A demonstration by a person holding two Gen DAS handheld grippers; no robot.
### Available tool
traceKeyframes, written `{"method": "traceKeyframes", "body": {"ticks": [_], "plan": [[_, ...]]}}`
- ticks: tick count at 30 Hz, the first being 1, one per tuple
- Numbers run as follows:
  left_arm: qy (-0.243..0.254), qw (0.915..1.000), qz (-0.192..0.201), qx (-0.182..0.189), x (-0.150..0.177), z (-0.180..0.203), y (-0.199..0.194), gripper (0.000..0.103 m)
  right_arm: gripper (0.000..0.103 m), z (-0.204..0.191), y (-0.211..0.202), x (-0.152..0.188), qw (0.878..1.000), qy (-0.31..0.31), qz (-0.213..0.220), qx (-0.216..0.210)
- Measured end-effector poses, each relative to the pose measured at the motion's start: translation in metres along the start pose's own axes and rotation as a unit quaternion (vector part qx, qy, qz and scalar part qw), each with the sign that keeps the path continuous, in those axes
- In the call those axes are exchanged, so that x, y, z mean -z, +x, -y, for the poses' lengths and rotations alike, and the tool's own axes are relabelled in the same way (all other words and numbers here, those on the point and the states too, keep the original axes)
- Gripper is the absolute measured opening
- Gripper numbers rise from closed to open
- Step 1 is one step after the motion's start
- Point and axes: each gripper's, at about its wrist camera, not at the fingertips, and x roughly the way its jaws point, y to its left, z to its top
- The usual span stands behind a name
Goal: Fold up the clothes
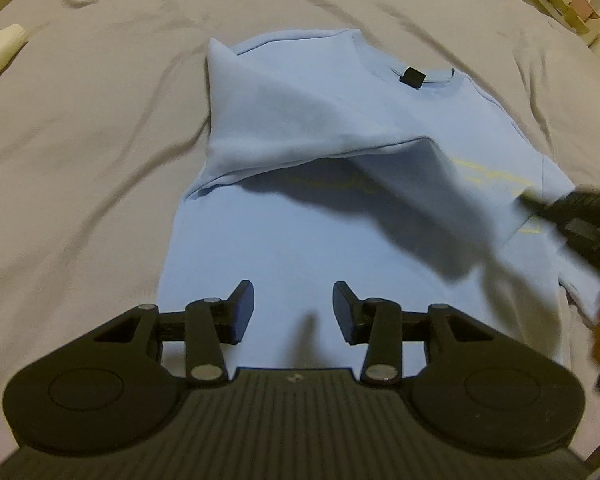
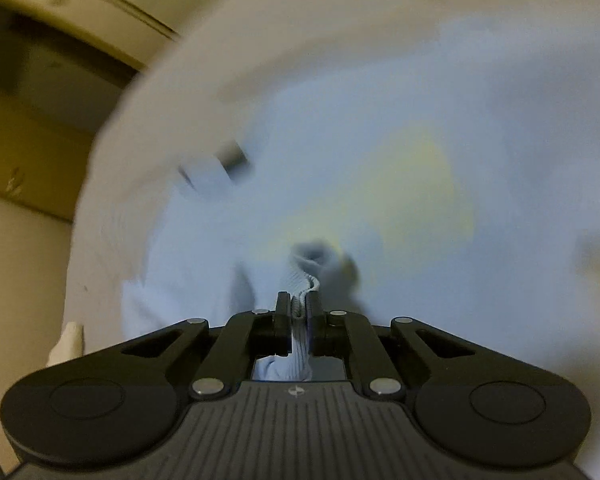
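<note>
My left claw (image 1: pixel 294 312) hangs spread and empty over the light blue sweatshirt (image 1: pixel 300 240) lying on the grey bed (image 1: pixel 80 140). My right claw (image 2: pixel 299 306) pinches the ribbed cuff (image 2: pixel 302 336) of its sleeve (image 1: pixel 320 120), drawn across the chest.

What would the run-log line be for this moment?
stage: folding sleeve across | item: light blue cotton sweatshirt on grey bedsheet | left gripper: open, empty | right gripper: shut on ribbed cuff
</note>
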Motion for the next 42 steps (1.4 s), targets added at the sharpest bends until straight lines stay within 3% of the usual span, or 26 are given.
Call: {"method": "traceKeyframes", "body": {"ticks": [3, 6, 9, 13, 17, 19, 21, 23, 26, 29, 36, 41, 42], "plan": [[0.006, 1.0, -0.005, -0.002, -0.002, 0.003, 0.004, 0.038, 0.007, -0.007, -0.026, -0.02, 0.996, -0.055, 0.065, 0.031], [0.014, 0.9998, -0.012, -0.005, -0.001, 0.007, 0.009, 0.038, 0.008, 0.009, -0.026, -0.024, 0.99, -0.061, 0.072, 0.101], [0.022, 0.9995, -0.021, -0.009, 0.0, 0.012, 0.013, 0.038, 0.035, 0.033, -0.01, -0.023, 0.987, -0.017, 0.03, 0.157], [0.033, 0.9991, -0.022, -0.012, 0.001, 0.019, 0.015, 0.038, 0.037, 0.045, -0.008, -0.014, 0.986, -0.001, 0.031, 0.163], [0.047, 0.9983, -0.03, -0.013, 0.001, 0.031, 0.017, 0.038, 0.036, 0.058, 0.005, -0.008, 0.983, -0.005, -0.026, 0.184], [0.059, 0.9977, -0.031, -0.011, 0.002, 0.04, 0.016, 0.038, 0.041, 0.076, -0.005, -0.003, 0.982, 0.031, -0.031, 0.186], [0.07, 0.997, -0.033, -0.008, 0.004, 0.051, 0.015, 0.038, 0.054, 0.098, -0.022, 0.002, 0.981, 0.077, -0.021, 0.179], [0.078, 0.9963, -0.035, -0.005, 0.006, 0.064, 0.015, 0.038, 0.055, 0.126, -0.044, 0.008, 0.976, 0.129, 0.006, 0.173], [0.09, 0.9953, -0.037, 0.001, 0.008, 0.086, 0.016, 0.038, 0.055, 0.17, -0.078, 0.017, 0.964, 0.205, 0.048, 0.163], [0.105, 0.9938, -0.036, 0.008, 0.012, 0.112, 0.017, 0.04, 0.055, 0.213, -0.111, 0.025, 0.944, 0.28, 0.089, 0.151], [0.135, 0.9901, -0.034, 0.019, 0.023, 0.165, 0.019, 0.044, 0.055, 0.31, -0.184, 0.044, 0.874, 0.437, 0.177, 0.12], [0.141, 0.9896, -0.03, 0.011, 0.019, 0.176, 0.022, 0.045, 0.054, 0.33, -0.174, 0.036, 0.87, 0.449, 0.171, 0.106], [0.139, 0.9899, -0.027, 0.008, 0.017, 0.176, 0.022, 0.045, 0.041, 0.33, -0.174, 0.032, 0.873, 0.444, 0.171, 0.107]]}}
